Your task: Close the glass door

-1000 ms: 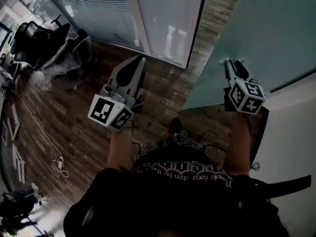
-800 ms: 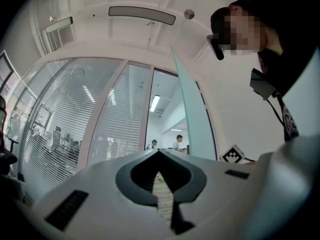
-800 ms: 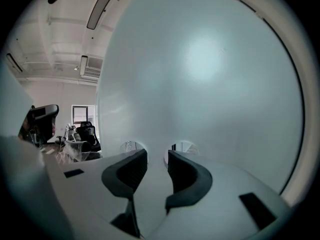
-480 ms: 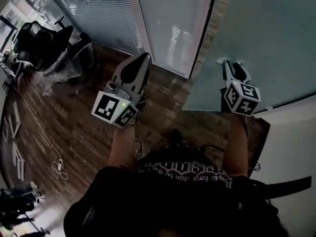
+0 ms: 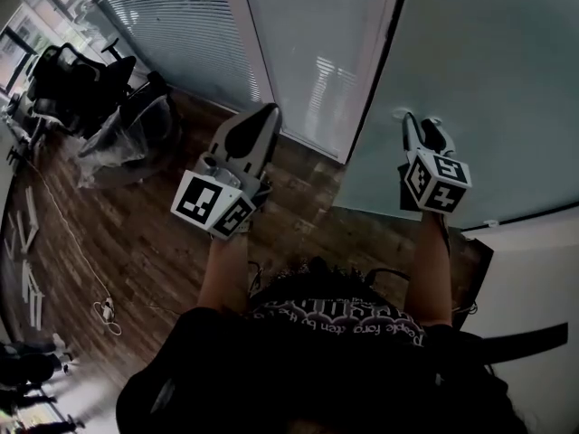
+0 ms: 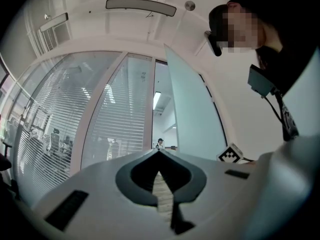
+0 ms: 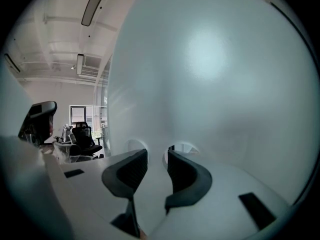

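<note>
1. The right gripper (image 7: 157, 154) has its two dark-padded jaws spread, with nothing between them. Their tips sit right up against the frosted, pale green glass door (image 7: 215, 74), which mirrors them as two faint round patches.
2. In the head view the right gripper (image 5: 418, 123) points toward 12 o'clock. Its black-and-white marker cube (image 5: 437, 183) is at 6 o'clock of the tips.
3. The glass door (image 5: 488, 70) fills that view from 12 to 3 o'clock, and its dark left edge slants down toward 7 o'clock.
4. The left gripper (image 5: 262, 116) is at 9 o'clock of the right one, above the floor and apart from the door. In the left gripper view, the left gripper (image 6: 159, 153) has its jaws pressed together and holds nothing.
5. At 12 o'clock of the left gripper stands a white-framed glass partition with horizontal blinds (image 6: 120, 114). A narrow opening shows between its frame and the door's edge (image 6: 192, 119).
6. On the brown wood-plank floor (image 5: 145, 242), black office chairs (image 5: 77, 80) are at 10 o'clock of the left gripper. A thin white cable (image 5: 107, 307) lies at 8 o'clock.
</note>
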{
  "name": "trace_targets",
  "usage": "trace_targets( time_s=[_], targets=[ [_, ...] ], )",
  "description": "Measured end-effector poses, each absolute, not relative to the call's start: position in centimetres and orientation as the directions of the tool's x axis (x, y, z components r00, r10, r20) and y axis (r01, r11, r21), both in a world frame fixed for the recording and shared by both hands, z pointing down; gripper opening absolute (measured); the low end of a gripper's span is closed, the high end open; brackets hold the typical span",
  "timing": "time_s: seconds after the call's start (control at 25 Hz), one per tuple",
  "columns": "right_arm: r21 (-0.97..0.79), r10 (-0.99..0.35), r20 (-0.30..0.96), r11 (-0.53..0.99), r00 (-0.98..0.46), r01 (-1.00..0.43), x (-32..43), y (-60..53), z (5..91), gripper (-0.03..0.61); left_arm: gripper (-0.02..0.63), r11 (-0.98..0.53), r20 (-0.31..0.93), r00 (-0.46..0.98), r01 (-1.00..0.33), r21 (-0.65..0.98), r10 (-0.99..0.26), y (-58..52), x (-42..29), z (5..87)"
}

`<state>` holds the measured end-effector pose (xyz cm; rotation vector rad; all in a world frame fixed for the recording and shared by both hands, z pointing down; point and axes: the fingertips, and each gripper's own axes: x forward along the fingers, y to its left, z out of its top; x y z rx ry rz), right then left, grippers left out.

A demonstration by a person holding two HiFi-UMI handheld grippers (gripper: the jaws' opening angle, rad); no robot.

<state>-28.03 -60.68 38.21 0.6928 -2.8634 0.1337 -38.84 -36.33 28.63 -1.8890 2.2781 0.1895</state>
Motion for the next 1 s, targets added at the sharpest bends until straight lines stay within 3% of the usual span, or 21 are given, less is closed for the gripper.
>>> trace_targets(
  time_s=[0.32,1.0],
  targets=[
    [-0.036,-0.463,0.206,0.877,-0.862,-0.479,-30.7,-64.6,37.8,0.124,0.002,0.189,-0.214,-0.180,-0.982,-0.020,-0.960,-39.0,-41.7,28.3],
    [-0.027,-0.544,0.206,0.828,-0.813,-0.561,-35.8,-71.8,37.6,0.124,0.002,0.007,-0.240,-0.004,-1.000,-0.012,-0.971,-50.2,-50.1,27.6]
  ],
)
